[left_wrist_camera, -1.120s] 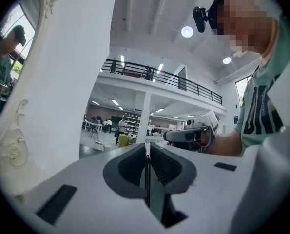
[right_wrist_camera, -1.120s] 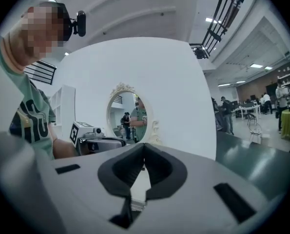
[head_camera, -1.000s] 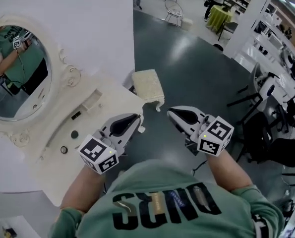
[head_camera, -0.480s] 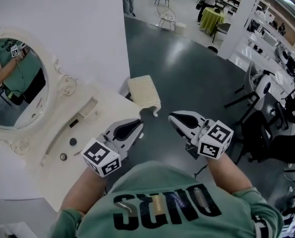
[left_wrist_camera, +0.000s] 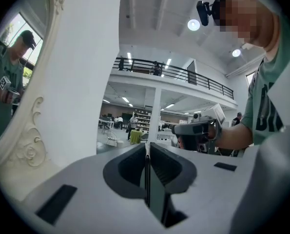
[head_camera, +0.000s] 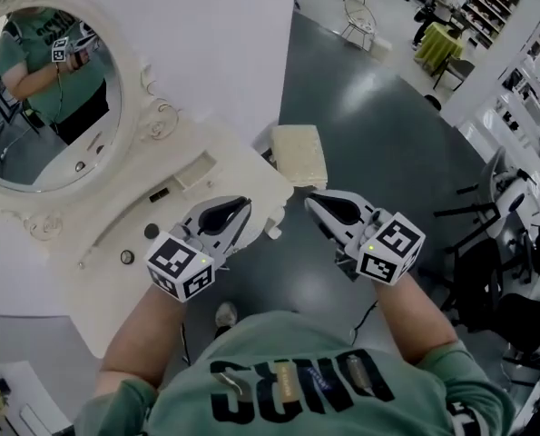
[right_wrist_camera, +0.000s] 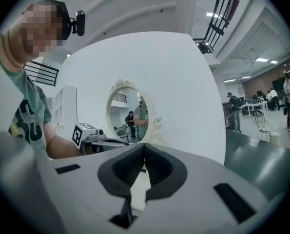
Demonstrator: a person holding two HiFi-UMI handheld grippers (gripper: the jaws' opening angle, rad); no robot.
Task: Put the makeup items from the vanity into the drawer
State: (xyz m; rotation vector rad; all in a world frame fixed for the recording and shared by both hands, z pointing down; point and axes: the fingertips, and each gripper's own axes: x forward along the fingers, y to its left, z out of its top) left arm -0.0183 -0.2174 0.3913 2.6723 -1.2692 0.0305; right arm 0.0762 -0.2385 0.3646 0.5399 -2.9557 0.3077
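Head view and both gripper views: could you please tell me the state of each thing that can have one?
Left gripper: shut, nothing between the jaws.
Right gripper: shut, empty.
Dark round item: lying on the vanity top, not gripped.
Second round item: lying on the vanity top, not gripped.
Stool: upright on the floor by the vanity.
Mirror: upright.

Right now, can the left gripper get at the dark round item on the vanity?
Probably yes. The left gripper hangs over the vanity, beside the dark round item, with nothing between them. Its jaws are together and empty, so they must open first.
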